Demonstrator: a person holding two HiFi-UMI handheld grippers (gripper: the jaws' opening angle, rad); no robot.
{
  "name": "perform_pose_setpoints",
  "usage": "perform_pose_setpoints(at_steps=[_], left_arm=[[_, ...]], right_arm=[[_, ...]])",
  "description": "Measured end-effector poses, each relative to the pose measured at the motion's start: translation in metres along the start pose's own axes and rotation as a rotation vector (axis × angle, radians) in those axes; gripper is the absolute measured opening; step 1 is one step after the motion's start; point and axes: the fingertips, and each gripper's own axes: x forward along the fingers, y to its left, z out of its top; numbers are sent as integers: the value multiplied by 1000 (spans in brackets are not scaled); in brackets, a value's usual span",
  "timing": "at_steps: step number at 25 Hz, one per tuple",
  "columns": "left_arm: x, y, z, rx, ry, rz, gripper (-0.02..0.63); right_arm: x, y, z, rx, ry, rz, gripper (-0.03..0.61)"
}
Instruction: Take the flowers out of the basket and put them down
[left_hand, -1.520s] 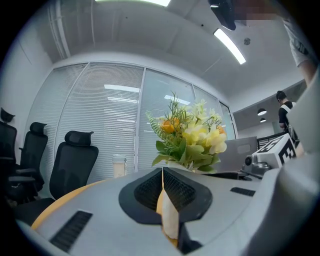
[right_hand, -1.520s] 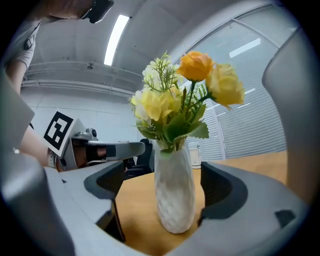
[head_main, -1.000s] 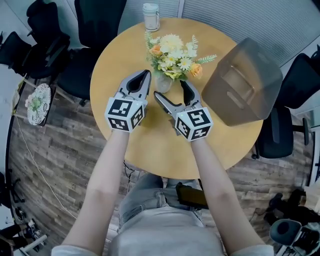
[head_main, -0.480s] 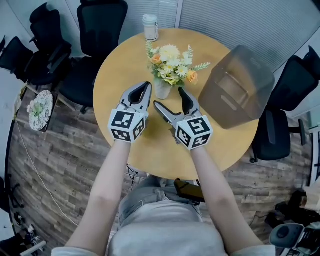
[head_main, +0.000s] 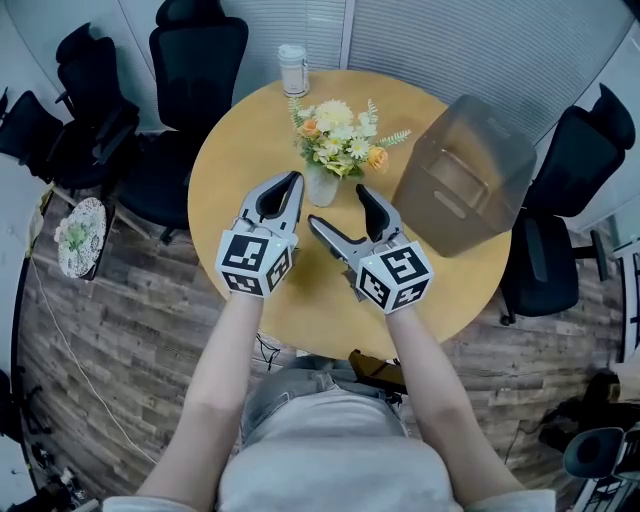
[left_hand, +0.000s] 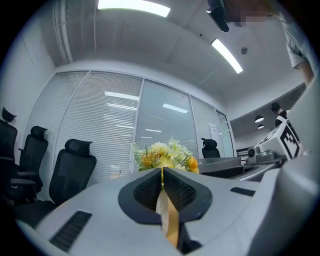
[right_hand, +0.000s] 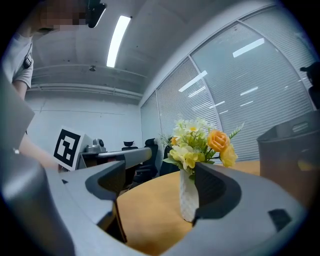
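my left grey two-jaw tongs (head_main: 290, 181) have jaws pressed together on nothing. my right grey two-jaw tongs (head_main: 338, 205) gape wide, empty. the yellow-and-orange flower bunch in a white ribbed vase (head_main: 335, 140) stands upright on the round wooden table (head_main: 300, 295), just beyond both tips, outside the tipped smoky plastic basket (head_main: 462, 175).

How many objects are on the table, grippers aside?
3: a jar at the far edge, the flowers near the centre, the grey basket at the right. Basket may hide more.
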Motion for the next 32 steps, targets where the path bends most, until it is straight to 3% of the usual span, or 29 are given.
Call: perform_pose_setpoints(at_steps=[3, 7, 16, 21, 32], left_arm=[[-3, -2, 4, 10, -10, -8, 3], [-8, -8, 12, 33, -23, -16, 3], [-11, -14, 32, 30, -49, -6, 3], [-9, -18, 39, 44, -58, -3, 3], [-9, -31, 53, 79, -86, -5, 3]], right_arm=[[-4, 3, 6, -7, -17, -15, 437], [-10, 5, 21, -47, -51, -60, 287], [-22, 7, 50, -62, -131, -95, 75], [-23, 11, 63, -95, -151, -76, 28], [-25, 24, 83, -173, -178, -60, 23]])
